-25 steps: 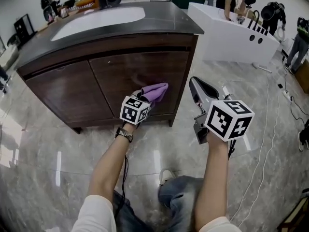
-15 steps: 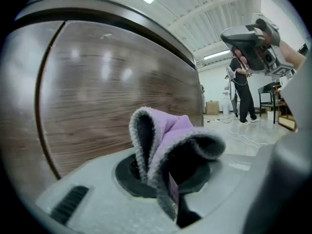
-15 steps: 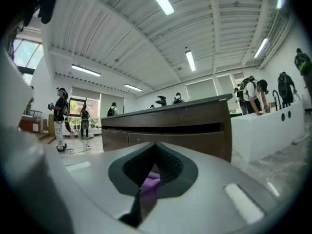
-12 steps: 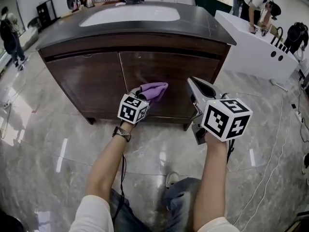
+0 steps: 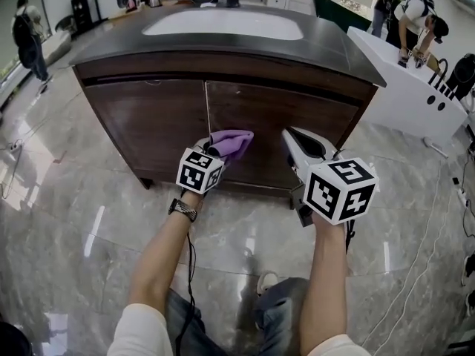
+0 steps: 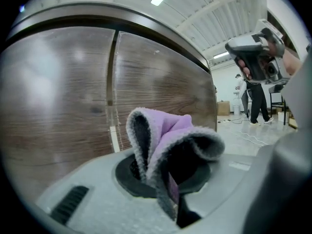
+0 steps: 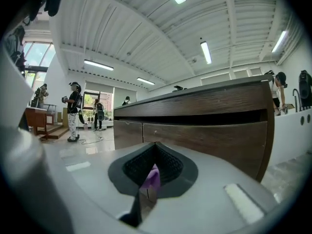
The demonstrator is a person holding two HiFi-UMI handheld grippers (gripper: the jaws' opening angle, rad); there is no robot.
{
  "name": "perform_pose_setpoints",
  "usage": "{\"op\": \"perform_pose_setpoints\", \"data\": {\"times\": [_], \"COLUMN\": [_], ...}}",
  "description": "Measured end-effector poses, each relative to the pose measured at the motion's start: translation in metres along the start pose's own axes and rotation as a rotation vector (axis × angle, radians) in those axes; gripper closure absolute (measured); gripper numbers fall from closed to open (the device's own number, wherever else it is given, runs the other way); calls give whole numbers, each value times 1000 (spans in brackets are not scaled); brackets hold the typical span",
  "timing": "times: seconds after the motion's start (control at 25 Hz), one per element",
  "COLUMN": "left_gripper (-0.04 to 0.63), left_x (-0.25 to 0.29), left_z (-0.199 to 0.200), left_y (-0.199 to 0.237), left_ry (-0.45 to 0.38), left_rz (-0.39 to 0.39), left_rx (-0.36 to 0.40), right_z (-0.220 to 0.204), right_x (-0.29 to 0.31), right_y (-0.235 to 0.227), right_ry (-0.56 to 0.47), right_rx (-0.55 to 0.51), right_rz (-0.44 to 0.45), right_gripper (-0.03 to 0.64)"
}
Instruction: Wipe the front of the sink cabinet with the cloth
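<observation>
At the front of a dark wooden sink cabinet (image 5: pixel 245 71), a person on the marble floor (image 5: pixel 67 199) works a lilac cloth (image 5: pixel 231 141) across the right-hand door (image 5: pixel 334 117). The left tongs (image 5: pixel 214 151) pinch the cloth by a folded edge, and its loose bulk stands out toward 12 o'clock, at the wood. Over the past second the cloth travels from mid-door toward 9 o'clock. It now sits low on the panel, just beside the seam (image 5: pixel 206 113) between the two doors. Whether the fabric actually presses on the veneer cannot be told, though the left gripper view shows it very near. The right tongs (image 5: pixel 291 136), at 3 o'clock of the cloth and apart from it, are pressed together, with only a purple sliver showing at their join. They keep their place beside the stroke and take no part in it. The leftward pass suggests the lower band of the right-hand door is now covered. The left-hand door (image 5: pixel 145 124) and the top rail (image 5: pixel 148 67) appear yet to be wiped.
</observation>
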State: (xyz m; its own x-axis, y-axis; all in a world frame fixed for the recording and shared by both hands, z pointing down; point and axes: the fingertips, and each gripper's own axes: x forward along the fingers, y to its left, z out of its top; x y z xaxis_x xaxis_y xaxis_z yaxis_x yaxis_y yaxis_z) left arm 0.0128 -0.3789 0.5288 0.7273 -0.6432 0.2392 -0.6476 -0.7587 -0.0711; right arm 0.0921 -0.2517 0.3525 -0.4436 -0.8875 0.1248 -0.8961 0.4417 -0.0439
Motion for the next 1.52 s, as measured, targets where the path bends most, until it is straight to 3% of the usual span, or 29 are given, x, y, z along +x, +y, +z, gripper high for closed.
{"op": "perform_pose_setpoints", "data": {"times": [0.28, 0.68, 1.04, 1.36, 1.52], "left_gripper": [545, 543, 543, 543, 543], "left_x": [-24, -54, -86, -133, -145], "left_z": [-10, -25, -55, -87, -102], "left_y": [39, 89, 142, 211, 233], "left_ry": [-7, -18, -24, -32, -51], "left_rz": [58, 107, 233, 430, 477], "left_rx": [-8, 16, -39, -103, -142], "right_z": [13, -16, -34, -63, -80], "right_x": [32, 89, 137, 184, 195], "right_y": [50, 65, 88, 138, 156], "right_ry": [-34, 52, 67, 91, 109], "right_rx": [-85, -119, -138, -152, -171], "right_rz": [129, 209, 319, 475, 531], "right_gripper": [611, 611, 611, 611, 611]}}
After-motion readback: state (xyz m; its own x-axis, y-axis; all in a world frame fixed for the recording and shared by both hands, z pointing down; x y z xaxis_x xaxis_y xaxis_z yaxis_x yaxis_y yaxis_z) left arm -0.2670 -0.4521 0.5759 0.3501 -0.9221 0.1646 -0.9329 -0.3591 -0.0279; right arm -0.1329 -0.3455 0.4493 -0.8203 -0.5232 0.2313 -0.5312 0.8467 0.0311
